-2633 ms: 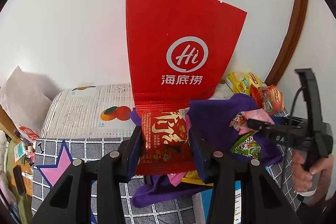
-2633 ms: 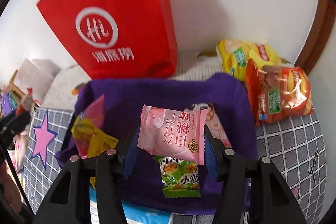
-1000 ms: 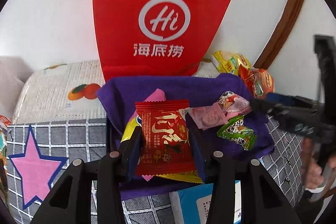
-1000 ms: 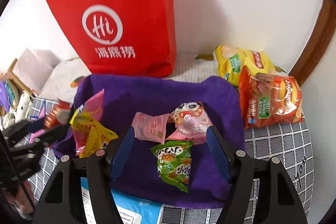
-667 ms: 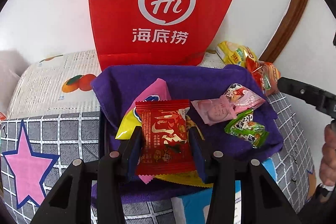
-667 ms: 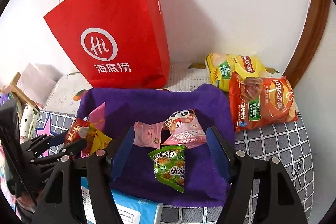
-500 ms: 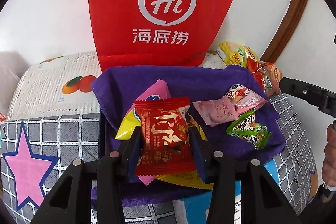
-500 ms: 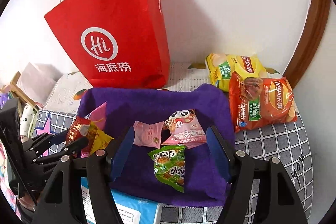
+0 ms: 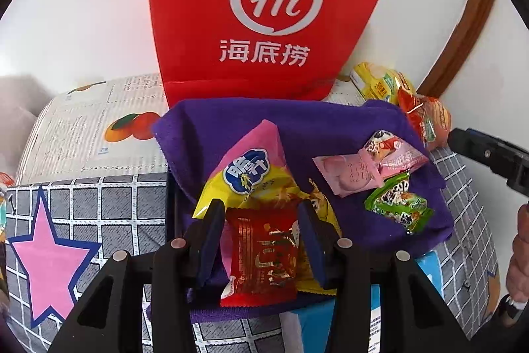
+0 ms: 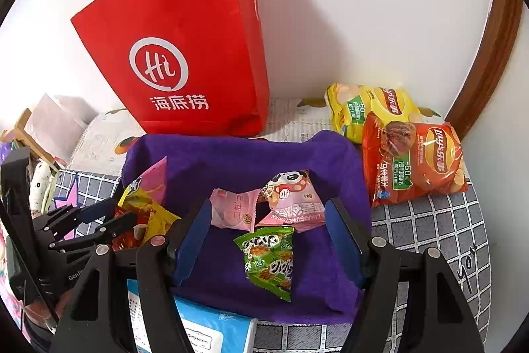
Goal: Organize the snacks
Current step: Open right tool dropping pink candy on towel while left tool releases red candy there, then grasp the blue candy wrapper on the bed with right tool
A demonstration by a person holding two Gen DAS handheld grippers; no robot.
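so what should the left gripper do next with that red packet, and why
Probably open and let go. The left gripper holds the red packet low over the purple cloth, resting against the yellow bag where the other snacks already lie, so it looks ready to drop.

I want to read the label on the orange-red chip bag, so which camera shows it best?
The right wrist view: the orange-red chip bag lies unobstructed beside the purple cloth, its printed front facing the camera. The left wrist view shows the same bag only small and crumpled-looking near the picture's edge, its print unreadable.
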